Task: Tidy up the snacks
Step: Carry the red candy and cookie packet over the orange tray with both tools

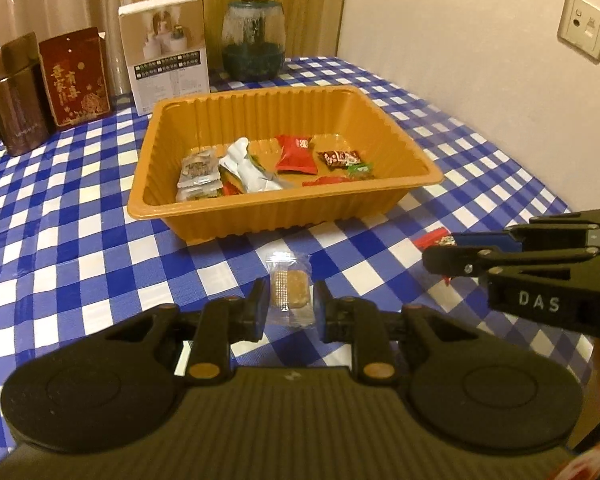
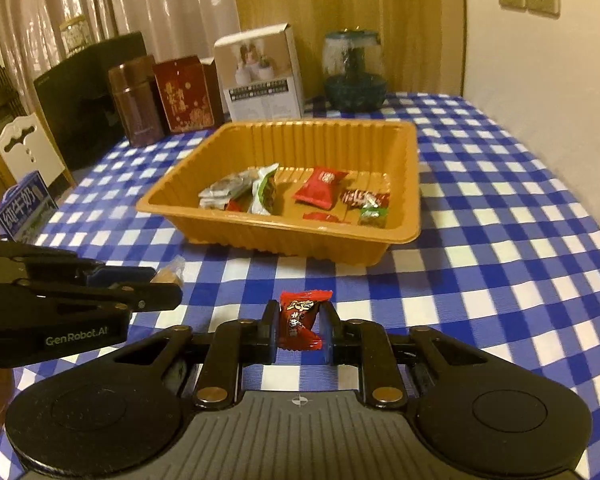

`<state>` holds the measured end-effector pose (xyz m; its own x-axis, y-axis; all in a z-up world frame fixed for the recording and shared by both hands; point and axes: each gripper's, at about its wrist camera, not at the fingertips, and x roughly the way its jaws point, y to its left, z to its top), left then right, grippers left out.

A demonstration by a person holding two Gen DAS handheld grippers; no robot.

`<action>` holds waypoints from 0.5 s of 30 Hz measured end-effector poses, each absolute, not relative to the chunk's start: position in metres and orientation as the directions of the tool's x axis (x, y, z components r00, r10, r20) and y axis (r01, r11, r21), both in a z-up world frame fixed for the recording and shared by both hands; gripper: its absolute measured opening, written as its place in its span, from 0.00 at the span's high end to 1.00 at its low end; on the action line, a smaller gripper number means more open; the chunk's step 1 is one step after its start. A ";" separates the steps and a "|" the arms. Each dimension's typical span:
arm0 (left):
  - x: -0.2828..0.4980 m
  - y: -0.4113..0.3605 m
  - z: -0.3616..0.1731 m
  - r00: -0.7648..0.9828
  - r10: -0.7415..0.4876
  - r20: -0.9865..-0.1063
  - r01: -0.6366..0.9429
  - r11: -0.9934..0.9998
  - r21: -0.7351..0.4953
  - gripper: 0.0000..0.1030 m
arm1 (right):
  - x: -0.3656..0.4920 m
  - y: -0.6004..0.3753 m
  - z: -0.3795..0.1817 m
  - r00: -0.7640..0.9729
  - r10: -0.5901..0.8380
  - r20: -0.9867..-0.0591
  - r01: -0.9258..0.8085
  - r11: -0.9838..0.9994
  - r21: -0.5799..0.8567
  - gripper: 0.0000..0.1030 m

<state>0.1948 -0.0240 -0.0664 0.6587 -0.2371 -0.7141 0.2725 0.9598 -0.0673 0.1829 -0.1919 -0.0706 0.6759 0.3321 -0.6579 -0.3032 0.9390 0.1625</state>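
Note:
An orange plastic tray [image 1: 216, 208] [image 2: 404, 184] sits on the blue checked table and holds several wrapped snacks. My left gripper [image 1: 290, 308] is down at the table in front of the tray, its fingers close on both sides of a clear-wrapped brown biscuit [image 1: 290, 294]; a small gap shows on each side. My right gripper [image 2: 300, 326] is shut on a red wrapped candy [image 2: 300, 320], just above the table. In the left wrist view the right gripper [image 1: 452, 250] shows at the right with the red wrapper [image 1: 432, 238]. The left gripper [image 2: 156, 286] shows in the right wrist view.
At the table's back stand a brown tin [image 1: 16, 100], a red box [image 1: 76, 80], a white carton [image 1: 168, 56] and a blue glass jar [image 1: 254, 40]. A wall runs along the right. A blue milk carton [image 2: 24, 208] and furniture stand off the left edge.

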 end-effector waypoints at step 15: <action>0.185 -0.022 -0.043 0.709 -0.213 -0.673 0.217 0.973 -0.079 0.80 | 0.172 -0.201 -0.045 0.776 0.317 -0.545 -0.300 0.946 0.123 0.80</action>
<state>0.1852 -0.0223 -0.0433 0.7087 -0.2127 -0.6727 0.2172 0.9729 -0.0788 0.1717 -0.2007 -0.0452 0.7762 0.3170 -0.5450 -0.3002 0.9460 0.1225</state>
